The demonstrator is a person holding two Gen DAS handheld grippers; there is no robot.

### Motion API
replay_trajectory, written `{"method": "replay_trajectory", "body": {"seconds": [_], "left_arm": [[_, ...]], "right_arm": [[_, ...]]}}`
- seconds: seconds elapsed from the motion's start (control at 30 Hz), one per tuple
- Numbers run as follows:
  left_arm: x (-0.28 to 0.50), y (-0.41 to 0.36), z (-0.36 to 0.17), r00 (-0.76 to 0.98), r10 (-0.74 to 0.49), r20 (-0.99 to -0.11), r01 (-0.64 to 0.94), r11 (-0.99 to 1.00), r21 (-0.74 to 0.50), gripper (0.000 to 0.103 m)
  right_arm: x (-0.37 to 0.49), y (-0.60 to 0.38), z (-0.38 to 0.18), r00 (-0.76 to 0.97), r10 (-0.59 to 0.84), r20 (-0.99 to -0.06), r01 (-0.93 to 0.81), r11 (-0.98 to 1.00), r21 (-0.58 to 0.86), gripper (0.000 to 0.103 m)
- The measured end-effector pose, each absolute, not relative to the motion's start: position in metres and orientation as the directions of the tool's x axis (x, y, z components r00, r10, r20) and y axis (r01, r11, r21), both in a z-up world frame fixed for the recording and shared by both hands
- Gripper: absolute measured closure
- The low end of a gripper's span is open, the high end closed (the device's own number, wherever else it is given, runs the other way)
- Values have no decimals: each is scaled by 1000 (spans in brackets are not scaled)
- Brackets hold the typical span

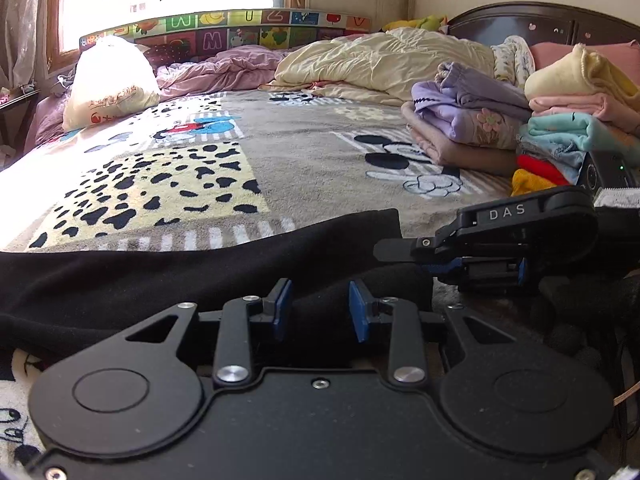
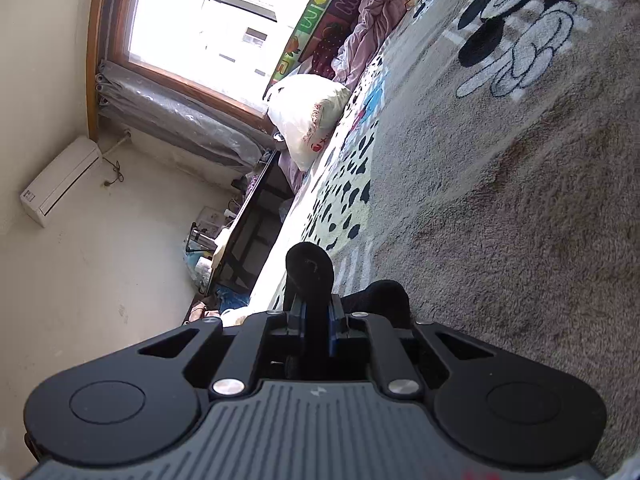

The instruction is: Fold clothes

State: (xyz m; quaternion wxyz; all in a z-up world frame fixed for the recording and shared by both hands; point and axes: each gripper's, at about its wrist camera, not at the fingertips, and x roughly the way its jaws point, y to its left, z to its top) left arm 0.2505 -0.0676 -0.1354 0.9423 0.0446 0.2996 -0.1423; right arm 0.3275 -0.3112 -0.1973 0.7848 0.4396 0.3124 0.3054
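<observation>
Garment in hand: black garment (image 1: 160,280), a soft dark knit, spread low across the near edge of the cartoon-print blanket (image 1: 304,140); which kind of garment it is I cannot tell.
Left gripper (image 1: 318,312): my jaws stand apart, blue pads either side of a raised ridge of the black cloth, not closed on it.
Right gripper (image 2: 316,320): my jaws are pressed together on a bunched fold of the same black cloth, which loops out past the tips; in the left view this gripper lies on its side at the garment's right end.
Folded stack: folded clothes (image 1: 532,120) sit at the far right of the bed, lilac, cream, pink, turquoise and red pieces piled on one another.
Bedding: a cream quilt (image 1: 380,60) and a pink sheet (image 1: 224,68) lie rumpled at the far side, with a white plastic bag (image 1: 108,80) at the far left.
Progress: by my judgement several pieces are already folded, and the black one is partway, gathered at one end and not yet a neat flat packet.
</observation>
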Motion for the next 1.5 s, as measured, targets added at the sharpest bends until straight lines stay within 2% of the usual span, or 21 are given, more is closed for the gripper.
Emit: {"method": "replay_trajectory", "body": {"seconds": [0.1, 0.17, 0.27, 0.37, 0.43, 0.53, 0.63, 0.73, 0.8, 0.87, 0.9, 0.93, 0.97, 1.03, 1.1, 1.13, 1.2, 1.23, 1.3, 1.37, 1.5], "left_arm": [[257, -55, -139, 759, -285, -586, 302, 951, -70, 72], [251, -47, -127, 794, -289, -535, 291, 953, -84, 72], [255, -36, -117, 824, -271, -498, 258, 961, -96, 72], [275, -32, -121, 817, -273, -508, 235, 962, -138, 72], [298, -45, -142, 756, -246, -606, 254, 964, -75, 72], [301, -56, -136, 763, -211, -611, 269, 963, 4, 70], [289, -57, -120, 807, -228, -545, 277, 961, 8, 70], [290, -61, -126, 805, -239, -543, 287, 958, 5, 70], [296, -72, -144, 756, -247, -606, 331, 943, 29, 70], [294, -77, -152, 772, -236, -590, 342, 937, 73, 70], [295, -76, -146, 765, -233, -601, 337, 939, 65, 70], [292, -76, -140, 768, -233, -597, 335, 940, 63, 70], [286, -76, -134, 783, -242, -573, 336, 940, 63, 70], [273, -79, -131, 790, -271, -550, 353, 934, 47, 70], [264, -84, -135, 783, -292, -549, 370, 928, 35, 70], [263, -90, -145, 776, -265, -572, 364, 929, 64, 70], [261, -95, -155, 787, -244, -567, 353, 931, 90, 70], [262, -95, -155, 784, -242, -572, 351, 933, 86, 70], [264, -96, -153, 777, -237, -583, 351, 932, 89, 70], [262, -99, -154, 782, -221, -583, 348, 930, 114, 70], [257, -97, -150, 785, -212, -583, 335, 935, 112, 70]], "right_arm": [[329, -307, -202, 616, 728, -301, -162, 491, 856, 94], [331, -304, -204, 605, 726, -328, -152, 510, 847, 94], [329, -306, -206, 610, 726, -317, -147, 497, 855, 94], [329, -302, -204, 609, 722, -329, -158, 517, 841, 94], [328, -301, -203, 606, 723, -333, -160, 520, 839, 91], [323, -307, -193, 628, 701, -339, -158, 541, 826, 84], [311, -308, -170, 710, 604, -364, -211, 674, 708, 72], [309, -302, -160, 718, 621, -315, -295, 681, 670, 72], [311, -297, -156, 706, 652, -278, -353, 663, 660, 72], [312, -291, -152, 691, 682, -241, -410, 644, 646, 73], [315, -288, -154, 671, 696, -256, -413, 637, 651, 73], [322, -283, -164, 627, 709, -322, -376, 638, 672, 73], [327, -280, -174, 596, 711, -374, -336, 644, 687, 83], [326, -290, -183, 610, 692, -386, -262, 635, 726, 103], [321, -294, -171, 640, 679, -360, -291, 648, 704, 103], [317, -294, -164, 659, 675, -332, -322, 652, 686, 94], [314, -292, -157, 670, 694, -263, -380, 625, 682, 86], [315, -290, -158, 665, 705, -247, -393, 611, 687, 78], [323, -282, -168, 648, 689, -325, -353, 649, 674, 73], [330, -284, -180, 649, 655, -388, -275, 677, 683, 103], [329, -281, -180, 652, 637, -411, -274, 703, 656, 103]]}}
